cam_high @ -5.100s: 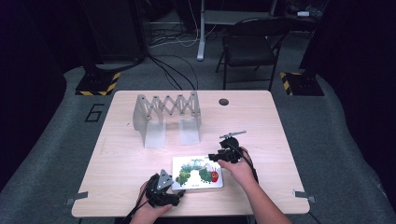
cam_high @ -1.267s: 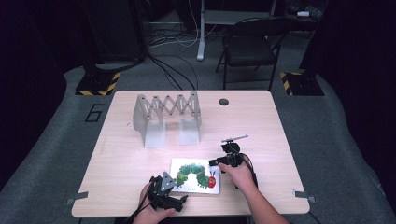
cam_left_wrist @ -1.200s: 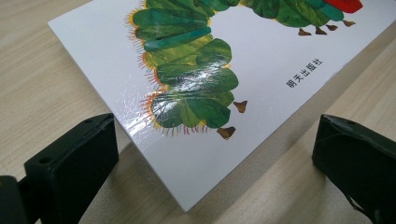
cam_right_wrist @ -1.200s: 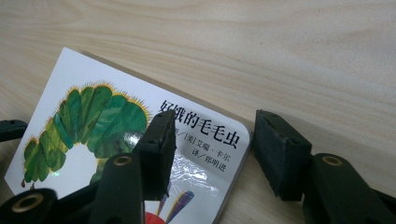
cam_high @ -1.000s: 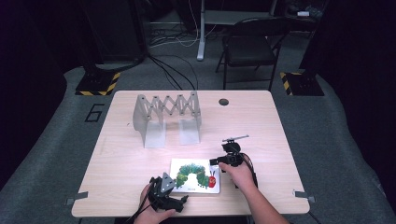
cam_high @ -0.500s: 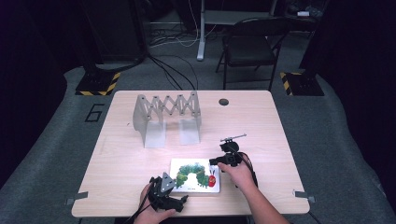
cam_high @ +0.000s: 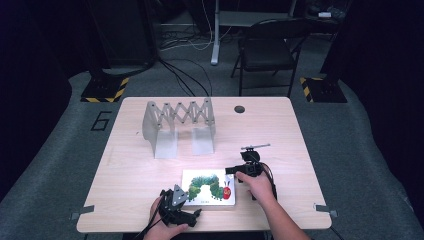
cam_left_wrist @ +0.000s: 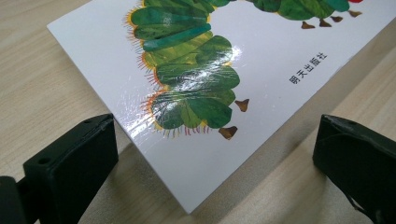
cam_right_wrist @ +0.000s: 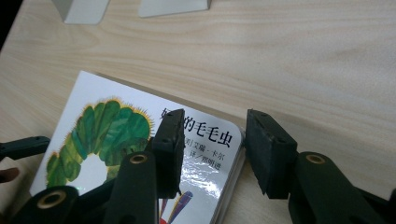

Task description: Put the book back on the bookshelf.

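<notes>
A white picture book [cam_high: 207, 186] with a green caterpillar on its cover lies flat near the table's front edge. My left gripper [cam_high: 176, 200] sits at its near left corner. In the left gripper view [cam_left_wrist: 215, 126] the jaws stand wide apart, with that corner of the book [cam_left_wrist: 196, 107] between them and untouched. My right gripper [cam_high: 232, 171] is at the book's far right corner. Its jaws have just been closing [cam_right_wrist: 215, 119]. One jaw lies over the cover [cam_right_wrist: 140, 135] and the other stands just off the book's edge, with a thin gap left.
A grey accordion-style rack [cam_high: 177, 122] stands at the back left of the wooden table [cam_high: 125, 165], and its feet [cam_right_wrist: 173, 7] show ahead of the right gripper. A small black disc [cam_high: 239, 109] lies at the far edge. A folding chair [cam_high: 270, 45] stands beyond the table.
Since the oldest frame the book has slid slightly left and toward the front edge. Over the last second both hands and the book look still.
</notes>
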The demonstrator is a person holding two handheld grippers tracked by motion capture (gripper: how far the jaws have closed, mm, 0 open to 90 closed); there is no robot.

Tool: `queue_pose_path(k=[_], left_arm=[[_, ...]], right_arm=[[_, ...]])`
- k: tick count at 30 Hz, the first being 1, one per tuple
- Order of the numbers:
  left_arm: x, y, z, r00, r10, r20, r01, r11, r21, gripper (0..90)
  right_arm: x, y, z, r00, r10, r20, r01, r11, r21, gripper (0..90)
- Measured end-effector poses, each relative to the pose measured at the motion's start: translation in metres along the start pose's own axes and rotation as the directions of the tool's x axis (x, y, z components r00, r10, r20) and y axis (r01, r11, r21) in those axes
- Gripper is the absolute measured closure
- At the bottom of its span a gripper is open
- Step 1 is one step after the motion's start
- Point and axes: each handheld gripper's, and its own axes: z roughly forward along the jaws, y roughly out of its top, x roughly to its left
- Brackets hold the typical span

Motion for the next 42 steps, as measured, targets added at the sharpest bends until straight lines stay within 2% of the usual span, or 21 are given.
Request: queue_pose_path(k=[2,5,6,10,12,13,19,24,27,31,32,33,34,35,36,38,39,40,41,42], left_arm=[[0.0,0.0,0.0,1.0,-0.003,0.003,0.003,1.0,0.003,0.0],[0.0,0.0,0.0,1.0,-0.005,-0.005,0.005,1.0,0.005,0.0],[0.0,0.0,0.0,1.0,-0.006,-0.006,0.006,1.0,0.0,0.0],[0.0,0.002,0.001,0.9996,-0.018,-0.02,0.018,0.9998,0.007,0.0],[0.0,0.002,0.001,0.9995,-0.021,-0.023,0.021,0.9998,0.003,0.0],[-0.001,0.002,0.002,0.9988,-0.043,-0.025,0.043,0.9991,0.001,0.0],[-0.001,0.005,0.003,0.9979,-0.04,-0.05,0.041,0.9989,0.022,0.0],[0.0,0.008,0.003,0.9979,-0.043,-0.048,0.045,0.9981,0.041,0.0],[-0.001,0.01,0.005,0.9964,-0.042,-0.074,0.045,0.9981,0.042,0.1],[-0.004,0.014,0.004,0.9966,-0.014,-0.081,0.019,0.9977,0.065,0.4],[-0.006,0.017,0.004,0.9946,0.026,-0.1,-0.019,0.9973,0.071,1.1],[-0.007,0.018,0.003,0.9942,0.05,-0.095,-0.042,0.996,0.079,1.5],[-0.007,0.018,0.003,0.9942,0.05,-0.095,-0.042,0.996,0.079,2.1],[-0.009,0.02,0.003,0.9918,0.083,-0.097,-0.076,0.9941,0.078,2.7],[-0.009,0.02,0.003,0.9918,0.083,-0.097,-0.076,0.9941,0.078,3.0],[-0.011,0.02,0.003,0.9872,0.122,-0.102,-0.115,0.991,0.068,3.6],[-0.011,0.02,0.003,0.9872,0.122,-0.102,-0.115,0.991,0.068,4.0],[-0.011,0.021,0.001,0.9841,0.15,-0.096,-0.143,0.9867,0.078,4.0],[-0.016,0.021,0.001,0.9739,0.2,-0.107,-0.195,0.979,0.06,10.0],[-0.016,0.021,0.001,0.9739,0.2,-0.107,-0.195,0.979,0.06,12.5]], right_arm=[[-0.001,0.001,-0.002,0.9999,0.003,-0.013,-0.004,1.0,-0.017,58.3],[0.001,0.001,-0.004,0.9999,0.004,-0.013,-0.004,1.0,-0.014,58.3],[0.004,0.001,-0.005,0.9997,-0.023,0.003,0.023,1.0,-0.02,58.3],[0.01,0.002,-0.008,0.998,-0.058,0.024,0.059,0.998,-0.019,58.3],[0.012,0.003,-0.011,0.9978,-0.063,0.02,0.063,0.998,-0.023,58.3],[0.012,0.003,-0.012,0.9971,-0.074,0.019,0.075,0.997,-0.029,58.4],[0.019,0.004,-0.02,0.9967,-0.081,0.006,0.081,0.996,-0.039,58.5],[0.022,0.007,-0.026,0.9958,-0.091,-0.007,0.091,0.995,-0.042,58.5],[0.025,0.008,-0.029,0.9944,-0.106,-0.008,0.105,0.993,-0.047,58.5],[0.028,0.008,-0.029,0.9943,-0.107,0.0,0.107,0.994,-0.038,58.9],[0.026,0.008,-0.027,0.9934,-0.114,0.01,0.114,0.993,-0.029,60.1],[0.025,0.008,-0.026,0.9938,-0.111,0.008,0.111,0.994,-0.024,60.3],[0.025,0.008,-0.026,0.9938,-0.111,0.008,0.111,0.994,-0.024,60.3],[0.023,0.007,-0.024,0.995,-0.1,0.007,0.1,0.995,-0.024,60.7],[0.023,0.007,-0.024,0.995,-0.1,0.007,0.1,0.995,-0.024,60.7],[0.022,0.007,-0.023,0.9945,-0.105,0.008,0.105,0.994,-0.03,61.4],[0.022,0.006,-0.023,0.9943,-0.106,0.009,0.106,0.994,-0.029,61.6],[0.022,0.006,-0.023,0.9943,-0.106,0.009,0.106,0.994,-0.029,61.6],[0.022,0.007,-0.023,0.995,-0.099,0.01,0.099,0.995,-0.031,61.7],[0.022,0.007,-0.023,0.995,-0.099,0.01,0.099,0.995,-0.031,61.7]])
